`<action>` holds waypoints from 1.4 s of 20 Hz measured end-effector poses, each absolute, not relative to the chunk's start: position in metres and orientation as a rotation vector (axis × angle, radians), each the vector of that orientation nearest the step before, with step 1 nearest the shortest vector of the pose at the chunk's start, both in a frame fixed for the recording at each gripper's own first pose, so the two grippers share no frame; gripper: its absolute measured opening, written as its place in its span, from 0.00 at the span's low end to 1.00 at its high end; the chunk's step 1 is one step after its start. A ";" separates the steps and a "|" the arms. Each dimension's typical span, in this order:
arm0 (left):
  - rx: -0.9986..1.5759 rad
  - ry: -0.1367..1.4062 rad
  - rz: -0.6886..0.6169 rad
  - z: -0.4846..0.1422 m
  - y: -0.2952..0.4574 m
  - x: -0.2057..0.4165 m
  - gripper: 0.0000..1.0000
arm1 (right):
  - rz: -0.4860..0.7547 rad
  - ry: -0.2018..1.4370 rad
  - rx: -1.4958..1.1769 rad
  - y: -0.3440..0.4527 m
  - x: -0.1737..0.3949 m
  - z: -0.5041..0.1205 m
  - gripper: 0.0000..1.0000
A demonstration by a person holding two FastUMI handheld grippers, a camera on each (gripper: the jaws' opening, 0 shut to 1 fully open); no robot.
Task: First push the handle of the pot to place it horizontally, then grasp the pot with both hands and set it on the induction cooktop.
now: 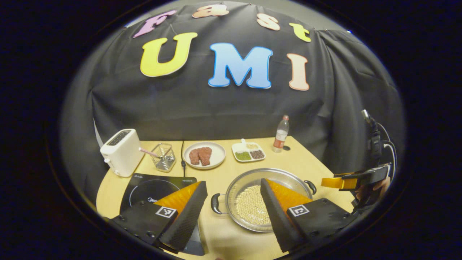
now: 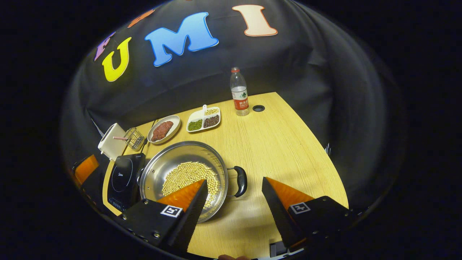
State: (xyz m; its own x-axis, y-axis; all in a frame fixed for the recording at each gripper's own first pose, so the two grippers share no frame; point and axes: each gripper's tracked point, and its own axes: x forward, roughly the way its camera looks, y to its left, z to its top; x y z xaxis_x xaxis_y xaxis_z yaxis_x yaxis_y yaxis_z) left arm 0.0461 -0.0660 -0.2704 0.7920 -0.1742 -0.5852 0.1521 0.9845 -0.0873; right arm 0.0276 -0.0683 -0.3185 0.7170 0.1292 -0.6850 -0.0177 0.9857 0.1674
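while both grippers hover above the table [image 2: 288, 144] with jaws spread wide and nothing between them, seems to be the run-up to the two-handed grasp. pot [image 1: 249, 180] sits on the bare wood just right of the induction cooktop [image 1: 151, 187], loaded with pale beans, not yet on the glass. left side handle [image 1: 215, 203] and right side handle [image 2: 240, 180] look roughly level already, lying out flat from the rim, so the pushing step reads as done or nearly so, though hard to be sure from these angles. left gripper [image 1: 234, 202] straddles the near-left rim, one finger over the cooktop's edge, the other over the beans. right gripper [image 2: 234, 198] hangs just short of the right handle, handle sitting in the gap ahead of the fingers. next calls for lowering each gripper onto its own handle, closing firmly, then lifting level and sliding left onto the cooktop. tilting would spill beans. toaster [image 1: 121, 151], meat plate [image 1: 216, 157], bottle [image 2: 239, 92] stand well apart at the back.
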 end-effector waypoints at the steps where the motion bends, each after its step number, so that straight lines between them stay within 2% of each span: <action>1: -0.035 0.650 -0.184 -0.280 -0.065 0.051 0.94 | 0.082 0.769 0.145 -0.065 0.029 -0.322 0.93; 5: -0.041 0.741 -0.192 -0.332 -0.060 0.065 0.97 | 0.069 0.785 0.094 -0.062 0.039 -0.338 0.93; 10: -0.021 0.852 -0.174 -0.392 -0.046 0.073 0.95 | 0.042 0.802 0.092 -0.058 0.056 -0.362 0.93; 11: -0.026 0.868 -0.174 -0.401 -0.046 0.073 1.00 | 0.040 0.810 0.086 -0.058 0.058 -0.368 0.93; 12: -0.039 0.880 -0.180 -0.409 -0.048 0.076 0.95 | 0.041 0.819 0.085 -0.056 0.060 -0.371 0.93; 15: -0.058 0.935 -0.180 -0.435 -0.049 0.076 0.97 | 0.032 0.846 0.075 -0.055 0.068 -0.386 0.93; 26: -0.030 1.010 -0.169 -0.475 -0.043 0.080 0.95 | 0.002 0.968 0.075 -0.061 0.074 -0.431 0.93; 28: -0.025 1.013 -0.168 -0.477 -0.044 0.082 0.95 | -0.002 0.979 0.068 -0.063 0.070 -0.435 0.90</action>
State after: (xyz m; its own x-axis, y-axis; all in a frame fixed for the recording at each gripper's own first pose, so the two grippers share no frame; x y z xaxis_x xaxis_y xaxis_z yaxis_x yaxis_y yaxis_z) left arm 0.0819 -0.0439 -0.4772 0.5179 -0.1520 -0.8418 0.1287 0.9867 -0.0990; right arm 0.0697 -0.0632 -0.4350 0.5577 0.0285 -0.8295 0.0326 0.9979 0.0562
